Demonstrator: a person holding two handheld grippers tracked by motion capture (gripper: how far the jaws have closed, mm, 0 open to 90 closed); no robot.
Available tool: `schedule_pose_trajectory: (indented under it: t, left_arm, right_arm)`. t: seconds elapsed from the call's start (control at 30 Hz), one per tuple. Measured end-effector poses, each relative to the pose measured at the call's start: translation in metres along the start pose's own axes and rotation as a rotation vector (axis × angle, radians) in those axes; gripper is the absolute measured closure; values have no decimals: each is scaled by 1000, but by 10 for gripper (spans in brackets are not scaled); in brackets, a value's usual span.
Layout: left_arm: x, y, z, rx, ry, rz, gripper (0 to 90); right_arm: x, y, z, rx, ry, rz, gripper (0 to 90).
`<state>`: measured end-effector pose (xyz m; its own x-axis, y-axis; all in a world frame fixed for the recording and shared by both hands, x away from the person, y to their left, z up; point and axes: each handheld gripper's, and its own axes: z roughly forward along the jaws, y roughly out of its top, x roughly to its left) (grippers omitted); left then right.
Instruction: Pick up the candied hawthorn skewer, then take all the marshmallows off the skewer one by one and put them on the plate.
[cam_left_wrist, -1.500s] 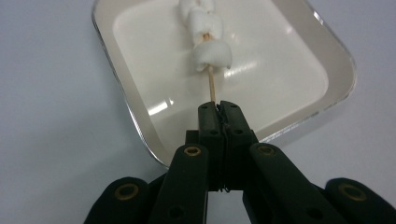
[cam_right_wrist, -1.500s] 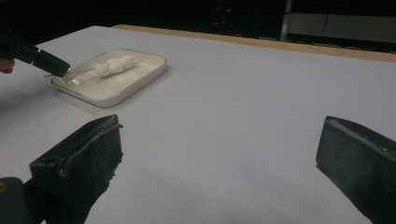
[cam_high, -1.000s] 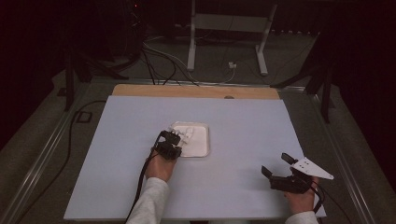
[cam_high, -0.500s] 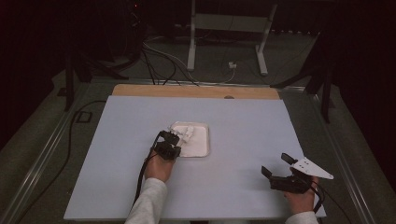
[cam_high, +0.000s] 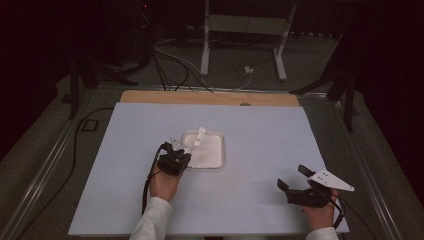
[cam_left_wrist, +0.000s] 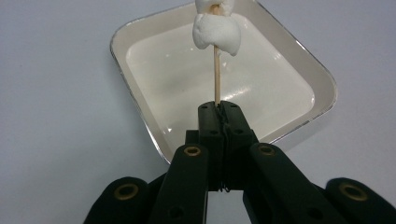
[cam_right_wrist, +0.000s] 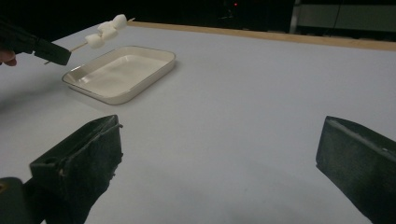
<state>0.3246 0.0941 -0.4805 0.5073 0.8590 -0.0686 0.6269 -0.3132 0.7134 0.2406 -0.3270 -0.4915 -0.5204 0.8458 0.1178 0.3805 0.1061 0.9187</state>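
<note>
A thin wooden skewer (cam_left_wrist: 216, 74) carries white marshmallows (cam_left_wrist: 215, 29) near its far end. My left gripper (cam_left_wrist: 219, 109) is shut on the skewer's near end and holds it above a white rectangular tray (cam_left_wrist: 140, 116). In the high view that left gripper (cam_high: 176, 157) sits at the tray's (cam_high: 216, 162) left edge, marshmallows (cam_high: 198, 137) pointing up and over it. The right gripper view catches the marshmallows (cam_right_wrist: 106, 29) over the tray (cam_right_wrist: 154, 65) too. My right gripper (cam_high: 295, 179) rests open near the table's front right, nothing between its jaws.
The tray lies mid-table on a pale blue-white board (cam_high: 260, 135) with a wooden strip (cam_high: 210, 98) along the far edge. Beyond it stand a metal stand (cam_high: 242, 37) and cables on the dark floor.
The left gripper has lifted the skewer a little, so the marshmallows stand higher over the tray. The right gripper has stayed put.
</note>
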Motion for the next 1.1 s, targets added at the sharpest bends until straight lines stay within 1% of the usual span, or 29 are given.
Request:
schedule_pose_trajectory:
  t: [0.03,0.07,0.1,0.13,0.23,0.27,0.3,0.33,0.37,0.4,0.43,0.47,0.5,0.57,0.6,0.63,0.67,0.77,0.8,0.87,0.97,1.0,1.03,1.1]
  left_arm:
    - [0,0,-1,-5,-3,4,900]
    - [-1,-1,-2,-20,-6,10,900]
    - [-2,-2,-4,-43,-13,12,900]
    - [-3,-3,-5,-55,-16,13,900]
    - [-3,-5,-8,-75,-23,18,900]
    - [-4,-6,-9,-85,-31,15,900]
    - [-4,-7,-10,-92,-35,19,900]
    - [-5,-8,-12,-99,-34,21,900]
    - [-5,-10,-15,-112,-37,27,900]
    - [-5,-10,-15,-112,-37,27,900]
    - [-5,-11,-17,-119,-41,29,900]
    - [-5,-12,-19,-123,-39,35,900]
    - [-5,-13,-21,-127,-41,36,900]
    - [-5,-15,-24,-136,-49,40,900]
    - [-5,-16,-25,-138,-55,40,900]
    - [-5,-17,-26,-136,-62,37,900]
    - [-5,-18,-27,-141,-70,31,900]
    - [-5,-20,-27,-144,-76,34,900]
    - [-5,-21,-27,-149,-78,36,900]
    - [-6,-21,-29,-165,-94,30,900]
    - [-8,-24,-32,-176,-97,48,900]
    - [-9,-25,-33,-183,-97,51,900]
    - [-9,-25,-34,-188,-95,55,900]
    - [-9,-27,-37,-201,-98,52,900]
  right_arm:
    - [1,0,1,0,0,1,2]
    - [1,1,2,9,3,6,2]
    - [2,2,4,10,6,11,2]
    - [1,3,5,9,12,13,1]
    - [2,8,7,11,23,23,2]
    - [2,14,10,11,36,23,2]
    - [3,17,12,7,38,24,2]
    - [3,17,12,7,38,24,2]
    - [4,26,16,-6,56,38,2]
    - [4,30,18,-13,62,43,2]
    - [4,30,18,-13,62,43,2]
    - [5,35,21,-21,73,47,1]
    - [6,44,27,-35,94,58,1]
    - [8,53,33,-38,106,62,1]
    - [8,53,33,-38,106,62,1]
    - [10,57,36,-41,112,62,1]
    - [14,66,43,-36,126,51,1]
    - [21,79,55,-27,153,42,1]
    - [21,79,55,-27,153,42,1]
    - [26,88,65,-13,177,42,1]
    - [38,106,84,7,220,28,1]
    - [38,106,84,7,220,28,1]
    - [44,114,92,6,245,31,1]
    - [50,121,101,8,267,39,1]
